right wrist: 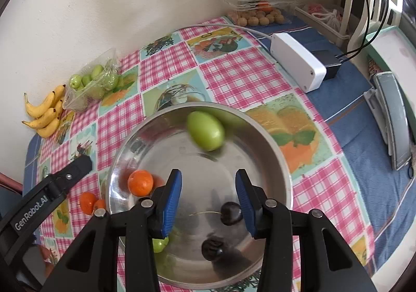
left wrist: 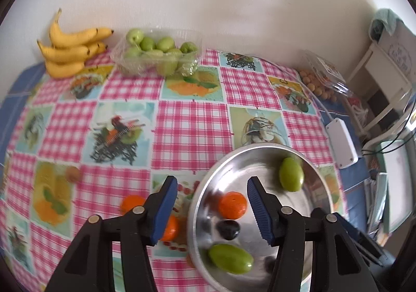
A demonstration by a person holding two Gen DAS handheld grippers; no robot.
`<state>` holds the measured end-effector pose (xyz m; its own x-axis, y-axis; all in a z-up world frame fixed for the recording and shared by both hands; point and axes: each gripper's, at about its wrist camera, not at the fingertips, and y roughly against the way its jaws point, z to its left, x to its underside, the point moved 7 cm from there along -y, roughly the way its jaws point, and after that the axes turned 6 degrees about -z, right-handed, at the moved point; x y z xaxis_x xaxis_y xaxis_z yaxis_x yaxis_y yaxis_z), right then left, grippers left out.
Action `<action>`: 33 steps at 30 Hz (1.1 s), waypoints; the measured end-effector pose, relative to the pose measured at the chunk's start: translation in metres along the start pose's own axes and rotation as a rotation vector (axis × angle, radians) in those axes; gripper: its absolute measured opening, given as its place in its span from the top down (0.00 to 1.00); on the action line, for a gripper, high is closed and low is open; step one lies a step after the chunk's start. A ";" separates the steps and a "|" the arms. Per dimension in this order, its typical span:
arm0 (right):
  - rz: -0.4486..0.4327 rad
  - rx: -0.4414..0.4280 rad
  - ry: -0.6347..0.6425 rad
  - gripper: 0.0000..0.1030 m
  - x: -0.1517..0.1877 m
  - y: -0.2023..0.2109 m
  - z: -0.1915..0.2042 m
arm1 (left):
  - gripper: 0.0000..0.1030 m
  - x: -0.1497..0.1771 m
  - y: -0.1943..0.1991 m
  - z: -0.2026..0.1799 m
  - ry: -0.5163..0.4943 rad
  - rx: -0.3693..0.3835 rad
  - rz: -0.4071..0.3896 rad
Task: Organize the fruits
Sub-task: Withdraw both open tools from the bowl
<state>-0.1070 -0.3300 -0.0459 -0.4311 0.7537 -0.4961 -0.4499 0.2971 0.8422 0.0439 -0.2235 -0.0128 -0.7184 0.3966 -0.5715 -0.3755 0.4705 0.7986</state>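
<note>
Over the table from the left wrist: left tongs spread wide, holding nothing, poised above the near-left rim of a shiny steel bowl. Inside, a smooth green oval fruit blurred near the far wall, a dimpled small orange, a glossy dark plum, a second green fruit at the near side. Just outside the rim, two more oranges on the glossy checked oilcloth, one partly hidden behind the left finger. Farther back, ripe bananas and a crinkly clear tray of green fruit against the wall. Judged step: gathering loose fruit into the bowl; next move likely a short shift left and down onto an orange, closing gently on its round, slippery skin

From the right wrist: right tongs also gaping and empty, low over the bowl. Green fruit smeared, perhaps rolling. Two dark plums near the right finger. White plastic box beyond, on blue cloth
</note>
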 end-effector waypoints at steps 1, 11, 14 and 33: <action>0.007 0.002 0.003 0.50 0.000 0.000 0.000 | 0.40 -0.001 0.002 0.001 -0.009 -0.014 -0.003; 0.076 0.082 0.043 0.21 0.010 -0.005 -0.006 | 0.18 0.012 -0.013 0.023 -0.023 -0.112 0.073; 0.099 0.089 0.039 0.21 0.015 -0.010 -0.009 | 0.17 0.018 -0.020 0.031 -0.007 -0.124 0.099; 0.167 0.102 0.018 0.17 0.031 -0.029 -0.012 | 0.06 0.035 -0.039 0.040 -0.010 -0.165 0.159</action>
<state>-0.1170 -0.3218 -0.0879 -0.5073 0.7874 -0.3502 -0.2893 0.2272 0.9299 0.0566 -0.1967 -0.0710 -0.7703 0.4639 -0.4375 -0.3494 0.2669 0.8982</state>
